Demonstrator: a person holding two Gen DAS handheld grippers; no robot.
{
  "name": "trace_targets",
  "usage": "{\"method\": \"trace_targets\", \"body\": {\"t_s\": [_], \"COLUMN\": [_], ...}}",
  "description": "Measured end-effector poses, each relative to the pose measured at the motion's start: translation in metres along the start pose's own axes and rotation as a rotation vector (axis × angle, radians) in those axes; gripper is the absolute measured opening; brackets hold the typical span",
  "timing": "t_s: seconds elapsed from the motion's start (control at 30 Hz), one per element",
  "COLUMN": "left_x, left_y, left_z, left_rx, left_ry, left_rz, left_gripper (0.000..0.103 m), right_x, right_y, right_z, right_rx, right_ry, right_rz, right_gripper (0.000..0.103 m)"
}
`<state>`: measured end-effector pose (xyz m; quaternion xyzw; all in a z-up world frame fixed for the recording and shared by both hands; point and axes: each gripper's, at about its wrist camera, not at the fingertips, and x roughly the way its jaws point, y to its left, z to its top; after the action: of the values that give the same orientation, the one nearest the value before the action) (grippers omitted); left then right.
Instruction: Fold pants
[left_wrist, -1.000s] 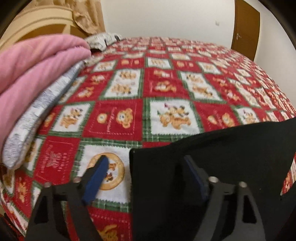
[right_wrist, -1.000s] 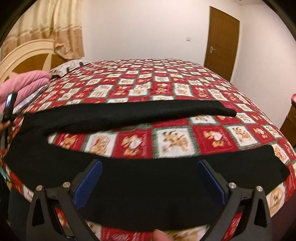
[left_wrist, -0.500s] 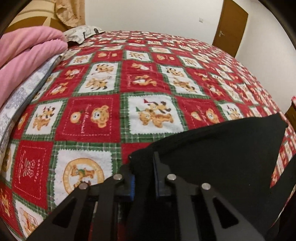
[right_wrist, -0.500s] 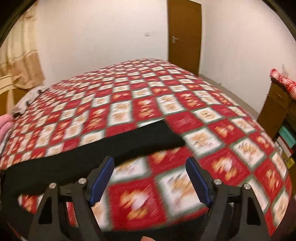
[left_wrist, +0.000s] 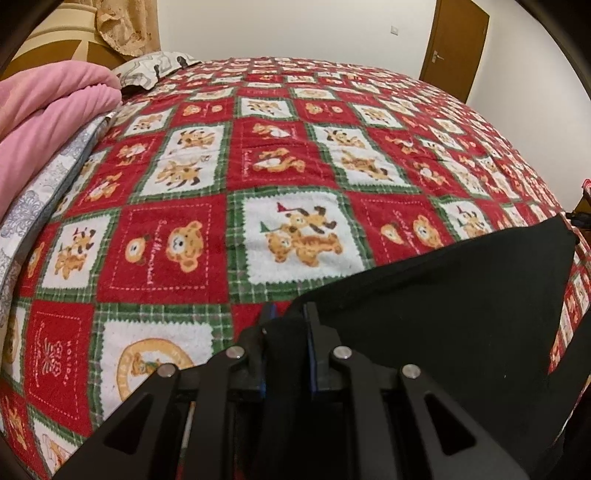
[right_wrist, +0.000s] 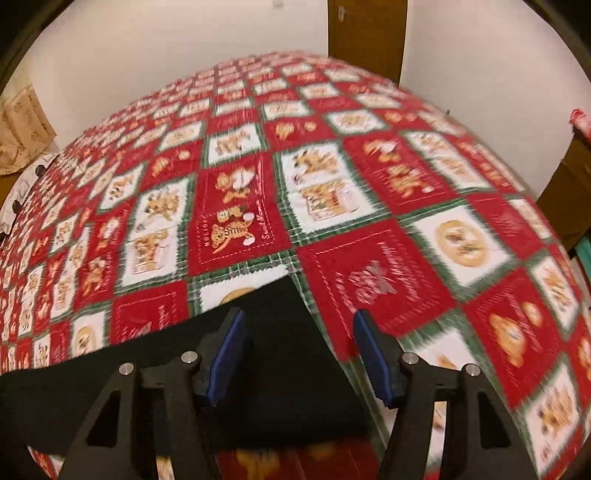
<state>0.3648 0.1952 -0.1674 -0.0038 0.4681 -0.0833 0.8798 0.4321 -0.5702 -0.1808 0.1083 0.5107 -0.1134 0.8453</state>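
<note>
both of my left fingers (left_wrist: 314, 343) are clamped on a bunched corner of the black cloth pants (left_wrist: 443, 314), which spread away to the right over the red, white and green checked bear-print bedspread (left_wrist: 221, 184). on my right gripper (right_wrist: 299, 354) the blue pads (right_wrist: 229, 350) stand apart, jaws just closing, the end of a pant leg (right_wrist: 280, 354) lying between them, unpinched.

"HOLIDAY" stitched on a red square of the bedspread (left_wrist: 55, 354), other stitched script unreadable
</note>
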Motion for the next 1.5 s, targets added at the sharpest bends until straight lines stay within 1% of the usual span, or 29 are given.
{"method": "trace_targets", "body": {"t_s": [0.03,0.07,0.1,0.13,0.17,0.2,0.27,0.37,0.47,0.6,0.67,0.73,0.83,0.93,0.97,1.0,1.1,1.17,1.3,1.37,1.43,1.5], "left_x": [0.001,0.001,0.002,0.002,0.003,0.003,0.002,-0.002,-0.018,-0.057,-0.078,-0.101,-0.120,-0.130,-0.132,-0.132,-0.132,-0.130,-0.125,-0.126,-0.129,-0.129], "left_y": [0.000,-0.002,-0.003,-0.005,-0.007,-0.007,-0.009,-0.009,-0.004,0.005,0.006,0.007,0.008,0.007,0.006,0.005,0.005,0.006,0.003,0.002,0.000,-0.002], "left_z": [0.002,0.004,0.005,0.006,0.006,0.007,0.008,0.008,0.006,-0.003,-0.011,-0.024,-0.046,-0.072,-0.085,-0.092,-0.123,-0.142,-0.170,-0.181,-0.189,-0.193], "left_rx": [0.004,0.011,0.021,0.031,0.043,0.052,0.050,0.040,0.003,-0.041,-0.045,-0.043,-0.065,-0.073,-0.075,-0.073,-0.076,-0.083,-0.063,-0.055,-0.039,-0.025], "left_ry": [0.009,0.017,0.026,0.034,0.040,0.045,0.050,0.030,-0.034,-0.163,-0.225,-0.305,-0.359,-0.382,-0.389,-0.393,-0.395,-0.392,-0.368,-0.371,-0.378,-0.380], "left_rz": [0.001,0.005,0.011,0.019,0.027,0.035,0.040,0.048,0.035,-0.051,-0.091,-0.140,-0.187,-0.220,-0.241,-0.249,-0.275,-0.289,-0.294,-0.296,-0.297,-0.290], "left_gripper": [0.015,0.015,0.015,0.015,0.015,0.016,0.013,0.011,0.011,0.011,0.011,0.011,0.011,0.011,0.011,0.011,0.011,0.011,0.011,0.011,0.012,0.012], "right_x": [0.007,0.013,0.019,0.022,0.023,0.023,0.018,-0.004,-0.047,-0.100,-0.134,-0.156,-0.187,-0.207,-0.213,-0.215,-0.216,-0.212,-0.209,-0.212,-0.215,-0.219], "right_y": [0.001,0.001,0.001,0.002,0.002,0.006,0.011,0.014,0.010,-0.001,-0.013,-0.022,-0.043,-0.063,-0.069,-0.072,-0.085,-0.091,-0.104,-0.107,-0.107,-0.108], "right_z": [0.003,0.005,0.006,0.007,0.007,0.007,0.006,0.005,0.000,-0.013,-0.030,-0.047,-0.083,-0.121,-0.136,-0.144,-0.182,-0.201,-0.234,-0.246,-0.254,-0.261], "right_rx": [-0.008,-0.012,-0.016,-0.022,-0.027,-0.039,-0.072,-0.090,-0.094,-0.093,-0.078,-0.070,-0.049,-0.019,-0.015,-0.012,0.006,0.016,0.042,0.045,0.028,0.027], "right_ry": [0.013,0.025,0.044,0.049,0.051,0.058,0.045,-0.010,-0.114,-0.215,-0.273,-0.312,-0.352,-0.363,-0.364,-0.359,-0.321,-0.294,-0.253,-0.250,-0.248,-0.236], "right_rz": [-0.008,-0.010,-0.001,0.018,0.036,0.065,0.051,0.053,0.066,0.094,0.116,0.132,0.161,0.171,0.173,0.176,0.172,0.155,0.147,0.140,0.113,0.100], "right_gripper": [0.062,0.059,0.048,0.033,0.017,0.011,0.008,0.006,0.005,0.005,0.005,0.005,0.005,0.005,0.005,0.005,0.005,0.005,0.005,0.005,0.005,0.010]}}
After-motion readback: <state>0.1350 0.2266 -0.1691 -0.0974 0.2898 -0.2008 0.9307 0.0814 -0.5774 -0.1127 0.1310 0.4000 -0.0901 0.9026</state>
